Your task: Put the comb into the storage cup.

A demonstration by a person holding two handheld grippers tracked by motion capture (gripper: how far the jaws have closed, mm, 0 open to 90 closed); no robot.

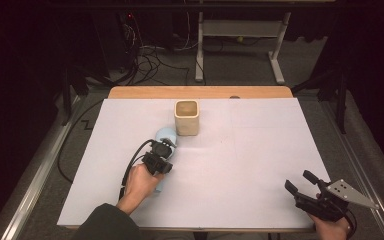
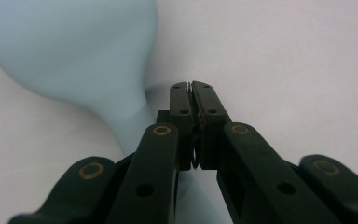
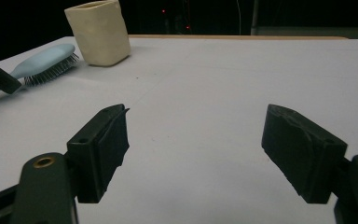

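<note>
A pale blue hairbrush [image 1: 166,134] lies on the white table, its head pointing toward a cream square cup [image 1: 187,117]. My left gripper [image 1: 164,146] hovers over the brush's neck. In the left gripper view its jaws meet pad to pad [image 2: 192,86] with nothing between them, and the brush [image 2: 74,46] passes just beside and under the left jaw. The right gripper view shows the brush [image 3: 46,63] bristles-down beside the cup [image 3: 99,32], with the left gripper's tip [image 3: 0,77] at its handle. My right gripper [image 1: 300,181] rests near the table's front right corner, open and holding nothing [image 3: 196,140].
The white sheet [image 1: 260,140] covers a wooden table whose far edge [image 1: 200,92] shows behind the cup. Cables and a white table frame [image 1: 240,30] lie on the floor beyond. A black cable [image 1: 130,165] trails from the left gripper.
</note>
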